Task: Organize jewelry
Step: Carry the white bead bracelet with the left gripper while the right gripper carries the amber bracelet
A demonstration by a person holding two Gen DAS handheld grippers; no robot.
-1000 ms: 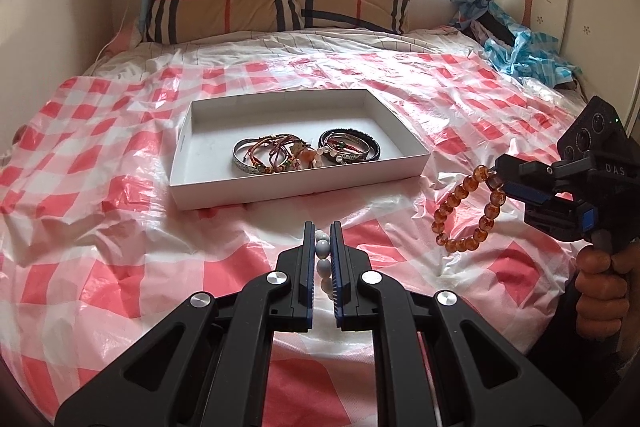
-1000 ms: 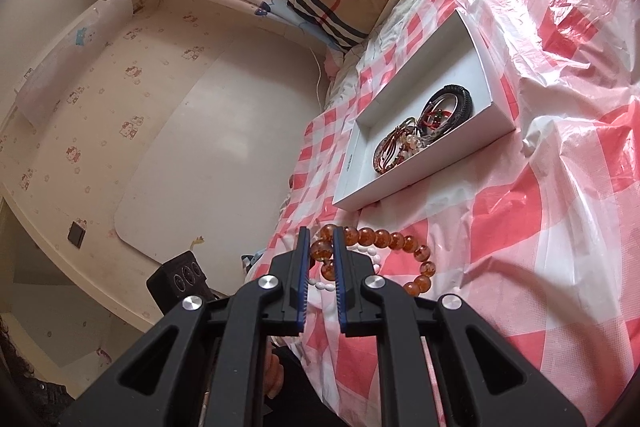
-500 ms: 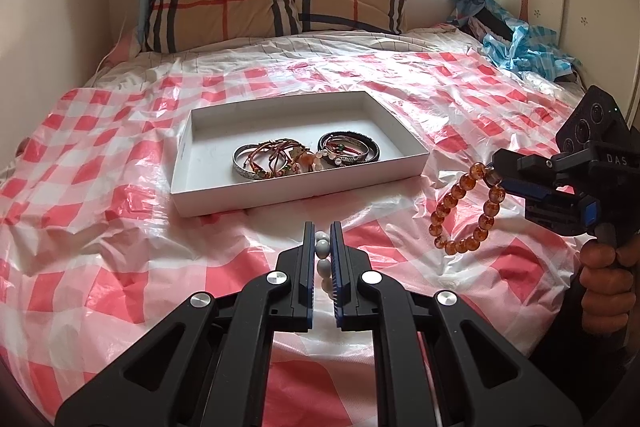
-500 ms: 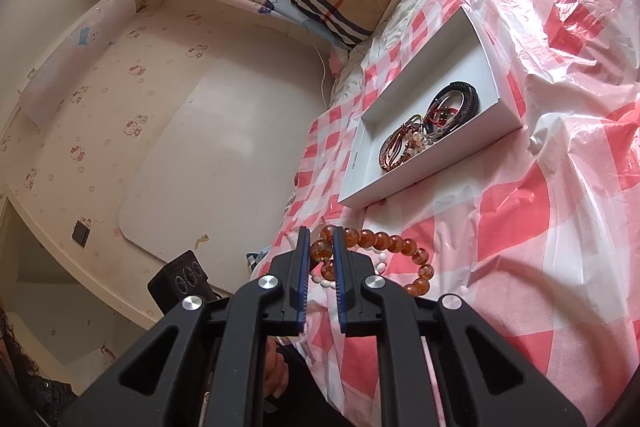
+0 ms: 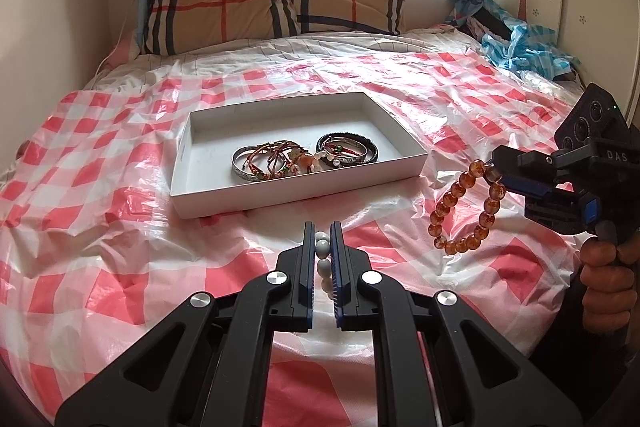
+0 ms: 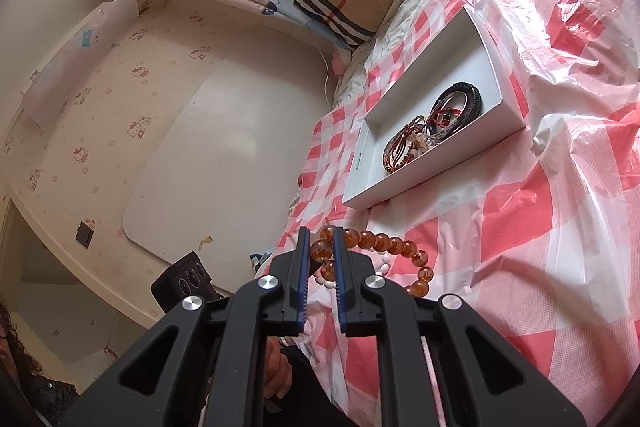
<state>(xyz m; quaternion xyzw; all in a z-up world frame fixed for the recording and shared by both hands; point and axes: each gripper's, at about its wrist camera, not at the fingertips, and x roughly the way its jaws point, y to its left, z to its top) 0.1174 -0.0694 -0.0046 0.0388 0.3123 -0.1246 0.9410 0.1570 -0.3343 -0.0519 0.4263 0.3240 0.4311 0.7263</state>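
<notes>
- Your left tongs point(image 5: 322, 233) are closed on a pale bead bracelet point(image 5: 322, 249), held above the bed point(image 5: 100, 227) near the white box point(image 5: 404, 169).
- Your right tongs point(image 6: 321, 239) pinch an amber bead bracelet point(image 5: 464, 207), which dangles to the right of the box.
- The box holds a pile of bangles point(image 5: 304, 159) at its near right end.

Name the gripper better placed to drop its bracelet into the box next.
Left, probably: the left gripper with its white bracelet points straight at the box; the right gripper hangs off to one side.
</notes>
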